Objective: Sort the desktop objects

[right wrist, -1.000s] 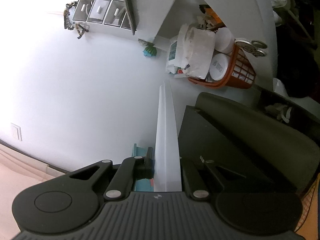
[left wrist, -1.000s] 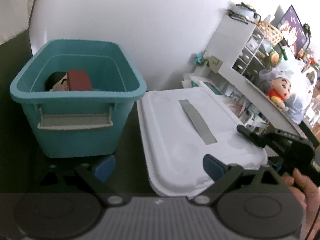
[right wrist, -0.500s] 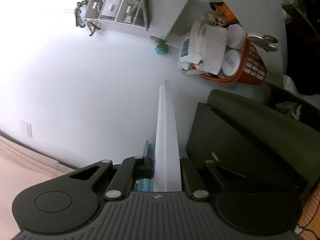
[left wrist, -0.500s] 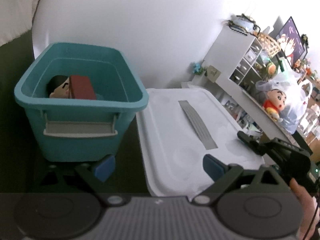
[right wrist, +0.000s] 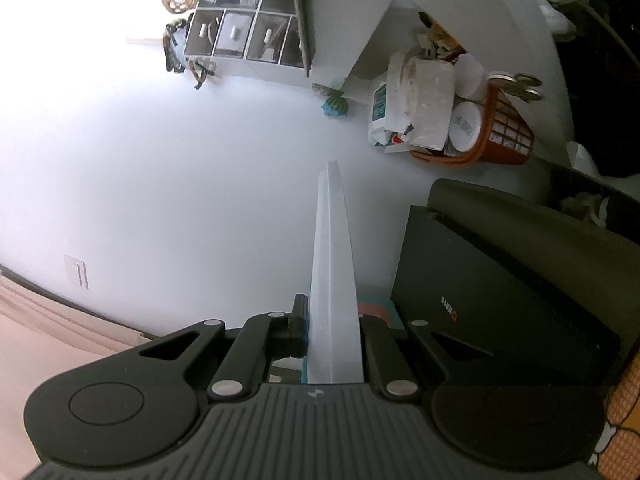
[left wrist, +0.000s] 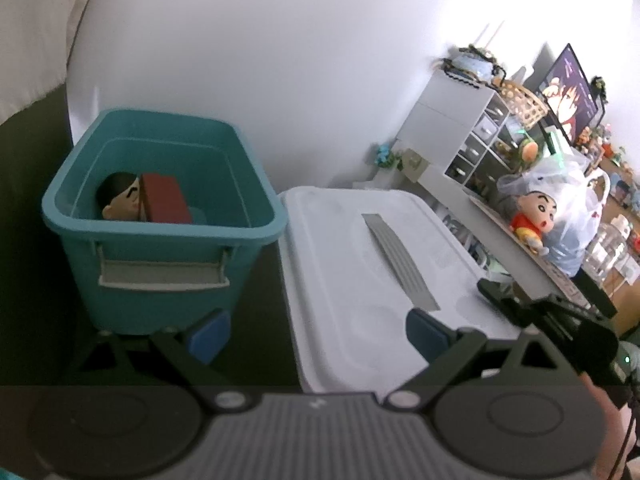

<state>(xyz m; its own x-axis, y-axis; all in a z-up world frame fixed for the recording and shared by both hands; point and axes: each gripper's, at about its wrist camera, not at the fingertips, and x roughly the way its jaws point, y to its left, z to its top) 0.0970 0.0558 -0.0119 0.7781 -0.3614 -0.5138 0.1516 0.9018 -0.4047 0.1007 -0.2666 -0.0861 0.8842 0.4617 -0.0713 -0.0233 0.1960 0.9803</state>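
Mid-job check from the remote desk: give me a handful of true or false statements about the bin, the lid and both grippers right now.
1. The right gripper is clamped on the edge of the white lid. True.
2. The teal bin is empty. False: a doll head and a red box lie inside.
3. The left gripper holds the lid too. False: it is open and holds nothing.
4. The lid sits beside the bin, not on it. True.
5. The lid carries a grey strip. True.
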